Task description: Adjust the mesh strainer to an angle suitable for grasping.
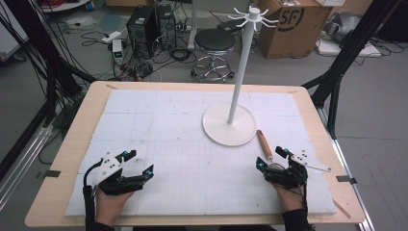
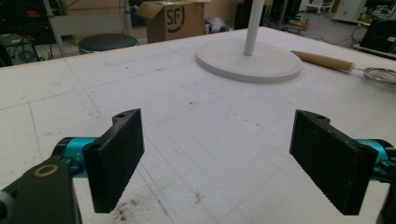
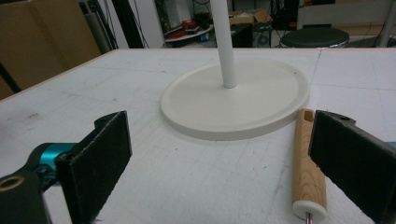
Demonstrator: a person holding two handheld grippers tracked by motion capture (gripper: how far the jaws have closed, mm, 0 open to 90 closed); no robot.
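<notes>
Your left gripper [image 1: 140, 162] and right gripper [image 1: 270, 158] rest on the counter [image 1: 192, 144], jaws spread, wooden-handled strainer [image 1: 264, 144] beside the right.

The light is even and soft, coming from above, with only faint shadows on the white bench [image 1: 192, 144]. All pictures are slightly blurry, and the background is softer.

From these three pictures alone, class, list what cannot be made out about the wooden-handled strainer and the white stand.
- Strainer: in the high view the right gripper covers most of its mesh bowl; the left gripper view cuts the bowl at the right edge.
- Stand: both gripper views crop the pole, hiding the hooks.
- Hooks in the high view: too small to count.
</notes>
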